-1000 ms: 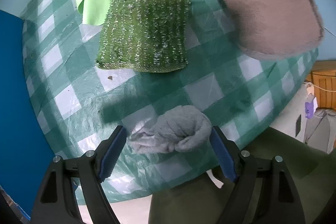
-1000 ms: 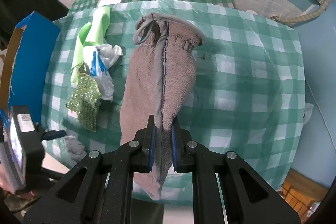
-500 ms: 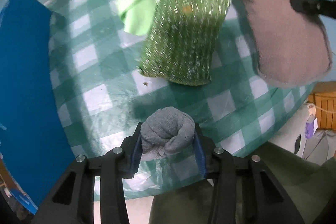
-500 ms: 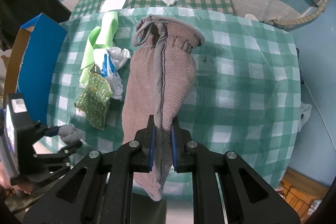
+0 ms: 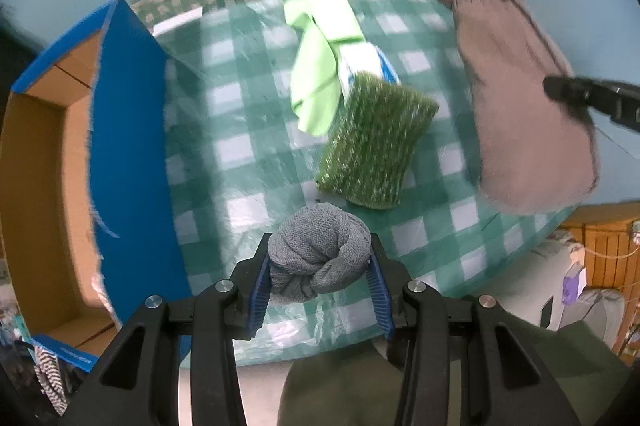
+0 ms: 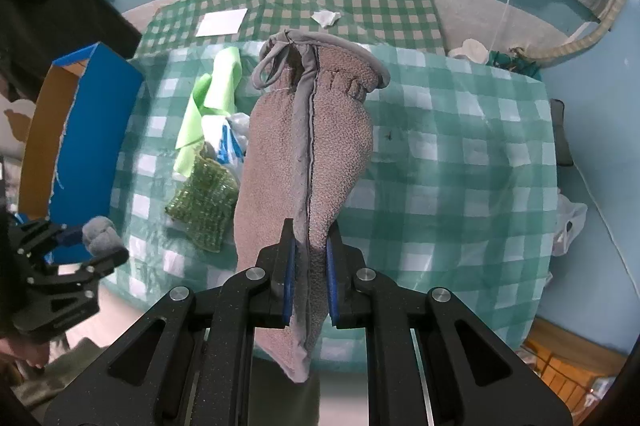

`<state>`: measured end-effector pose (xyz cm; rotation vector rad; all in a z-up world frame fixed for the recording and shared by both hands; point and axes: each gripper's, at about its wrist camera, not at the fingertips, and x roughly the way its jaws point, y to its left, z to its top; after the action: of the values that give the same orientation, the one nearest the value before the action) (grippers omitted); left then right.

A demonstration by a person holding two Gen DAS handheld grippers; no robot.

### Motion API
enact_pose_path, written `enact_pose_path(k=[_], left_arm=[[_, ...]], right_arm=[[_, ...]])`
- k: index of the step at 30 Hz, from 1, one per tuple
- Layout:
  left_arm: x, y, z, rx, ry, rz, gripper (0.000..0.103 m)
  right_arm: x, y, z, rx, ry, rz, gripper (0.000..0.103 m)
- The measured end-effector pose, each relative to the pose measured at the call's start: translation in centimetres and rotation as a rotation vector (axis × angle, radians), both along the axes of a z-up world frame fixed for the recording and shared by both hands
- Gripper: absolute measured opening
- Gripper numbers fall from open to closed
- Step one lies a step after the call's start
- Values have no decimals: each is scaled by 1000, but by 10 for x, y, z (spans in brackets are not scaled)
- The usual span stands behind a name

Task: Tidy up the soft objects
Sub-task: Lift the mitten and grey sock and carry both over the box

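My left claw (image 5: 318, 280) clamps the rolled grey knit sock (image 5: 318, 258) across its middle, clear of the green-checked tablecloth (image 5: 248, 154); it looks light and squashy, so gripping the bulk suits it. My right claw (image 6: 310, 276) pinches the limp brown fleece mitt (image 6: 308, 146) near one end, cuff hanging toward 12 o'clock. The blue cardboard box (image 5: 128, 162) sits at 9 o'clock; no legible writing.

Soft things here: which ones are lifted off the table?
The grey rolled sock in the left tool and the brown mitt in the right; the others lie on the table.
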<state>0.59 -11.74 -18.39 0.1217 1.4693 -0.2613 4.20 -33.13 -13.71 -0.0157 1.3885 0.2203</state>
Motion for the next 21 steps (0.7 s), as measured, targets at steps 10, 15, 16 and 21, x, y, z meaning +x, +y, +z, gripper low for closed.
enact_pose_path(k=[10, 15, 16, 21], left_arm=[[-2, 19, 41, -26, -66, 69, 44], [0, 30, 51, -25, -87, 98, 44], [1, 33, 52, -24, -90, 107, 44], [3, 51, 56, -15, -89, 157, 44]], right_arm=[[3, 18, 29, 21, -37, 28, 12], [7, 31, 40, 39, -52, 55, 12], [8, 34, 42, 41, -56, 63, 12], [11, 53, 52, 54, -74, 103, 12]])
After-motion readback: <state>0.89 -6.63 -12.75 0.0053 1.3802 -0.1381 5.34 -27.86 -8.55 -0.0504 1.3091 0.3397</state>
